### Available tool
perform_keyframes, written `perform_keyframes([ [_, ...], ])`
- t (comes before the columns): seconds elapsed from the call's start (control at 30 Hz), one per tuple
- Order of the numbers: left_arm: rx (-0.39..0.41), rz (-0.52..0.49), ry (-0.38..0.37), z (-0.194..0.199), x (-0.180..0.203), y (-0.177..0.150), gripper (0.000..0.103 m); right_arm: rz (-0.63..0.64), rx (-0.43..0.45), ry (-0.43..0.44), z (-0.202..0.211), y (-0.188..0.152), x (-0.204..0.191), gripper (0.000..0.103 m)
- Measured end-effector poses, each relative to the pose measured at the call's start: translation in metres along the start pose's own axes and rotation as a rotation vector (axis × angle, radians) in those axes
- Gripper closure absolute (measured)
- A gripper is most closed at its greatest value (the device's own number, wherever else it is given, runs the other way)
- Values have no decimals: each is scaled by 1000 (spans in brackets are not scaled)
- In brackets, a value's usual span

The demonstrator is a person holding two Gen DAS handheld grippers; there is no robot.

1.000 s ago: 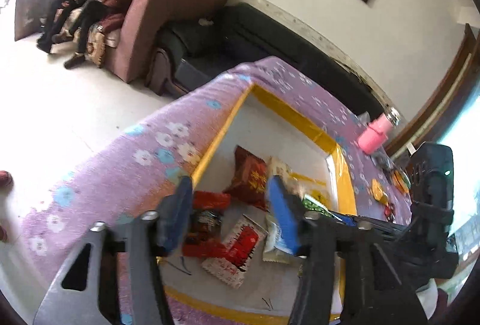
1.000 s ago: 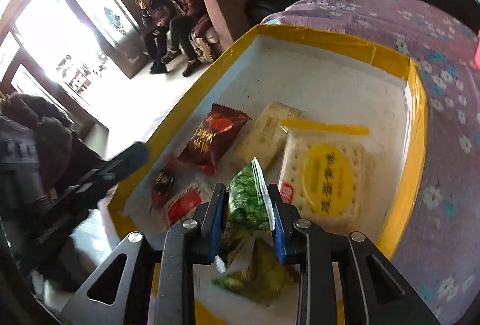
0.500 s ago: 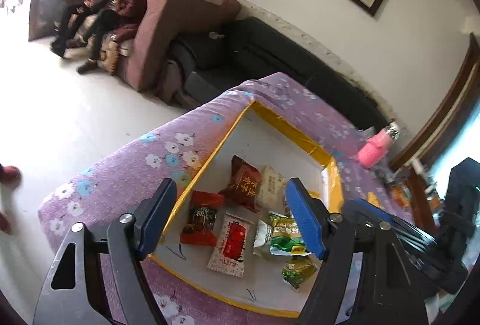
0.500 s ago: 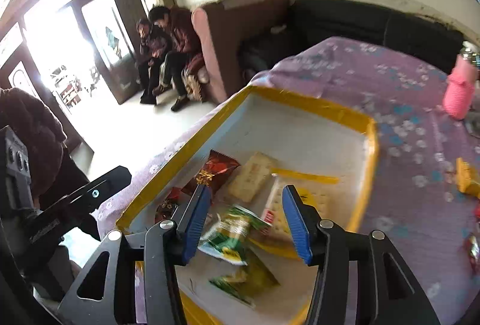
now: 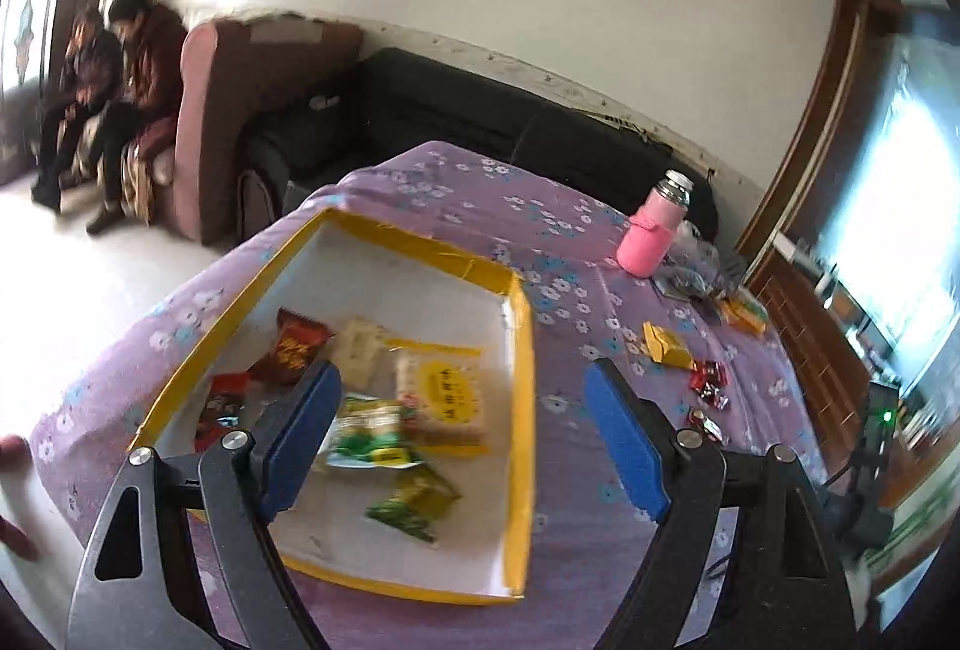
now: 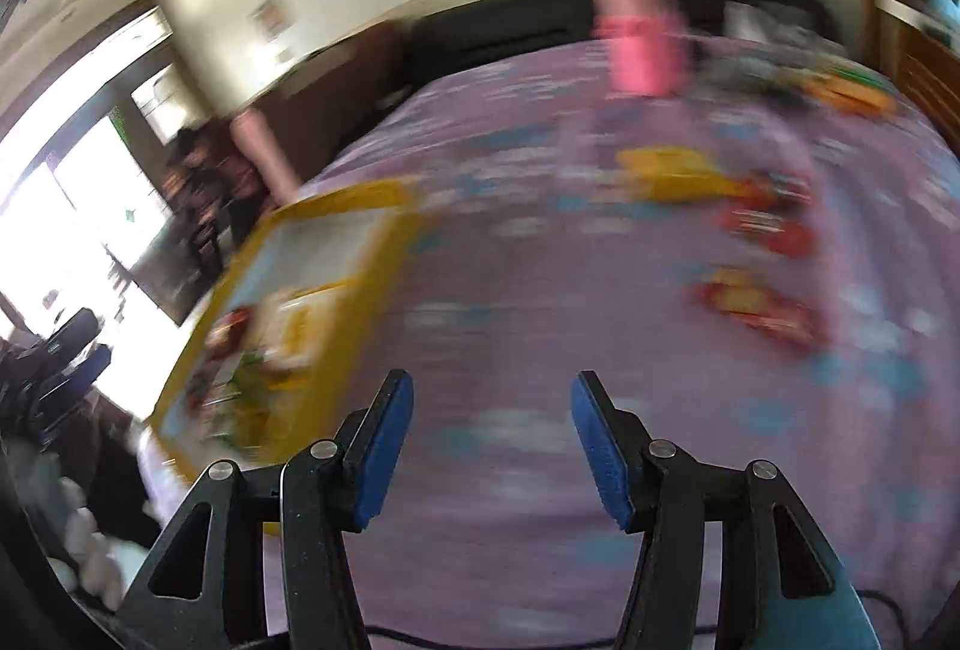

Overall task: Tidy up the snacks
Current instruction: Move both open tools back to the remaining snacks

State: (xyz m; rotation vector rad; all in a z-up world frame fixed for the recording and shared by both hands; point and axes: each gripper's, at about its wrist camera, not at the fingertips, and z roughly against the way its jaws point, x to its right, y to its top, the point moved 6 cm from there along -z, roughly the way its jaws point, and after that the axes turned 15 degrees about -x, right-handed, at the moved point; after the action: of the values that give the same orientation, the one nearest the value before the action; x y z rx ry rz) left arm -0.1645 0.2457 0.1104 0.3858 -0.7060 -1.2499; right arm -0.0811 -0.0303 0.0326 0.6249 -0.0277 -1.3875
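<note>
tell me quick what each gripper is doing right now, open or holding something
Left gripper: open, empty, above the yellow-rimmed white tray.
Right gripper: open, empty, over the purple flowered cloth.

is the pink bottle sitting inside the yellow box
No, the pink bottle stands upright on the purple flowered cloth, well outside the yellow box and beyond its far right corner.

Left wrist view: looking down from above and near, yellow-rimmed tray [image 5: 521,350] at 10 o'clock. Right wrist view: facing low across, blurred. Sharing tray [image 6: 360,254], pink bottle [image 5: 651,236] [image 6: 639,44], purple worktop [image 5: 576,476] [image 6: 540,350].
</note>
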Motion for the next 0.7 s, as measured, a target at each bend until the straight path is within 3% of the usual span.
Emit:
perform_keyframes([
  [0.07,-29,-39,-12,-4,21,-4,18,-90,17,-67,15,4,54,46],
  [0.1,-78,-56,-63,-12,32,-8,18,-130,27,-88,23,5,76,44],
  [0.17,-252,-90,-215,-41,60,-24,19,-197,39,-117,35,10,111,44],
  [0.23,-326,-106,-264,-60,79,-39,19,-242,45,-125,42,15,137,44],
  [0.37,-323,-190,-240,-64,105,-47,19,-254,38,-90,33,23,148,44],
  [0.53,-289,-229,-205,-54,108,-43,19,-214,-36,2,-11,45,132,49],
  [0.7,-308,-202,-186,-62,100,-44,19,-242,-116,9,-53,61,128,71],
])
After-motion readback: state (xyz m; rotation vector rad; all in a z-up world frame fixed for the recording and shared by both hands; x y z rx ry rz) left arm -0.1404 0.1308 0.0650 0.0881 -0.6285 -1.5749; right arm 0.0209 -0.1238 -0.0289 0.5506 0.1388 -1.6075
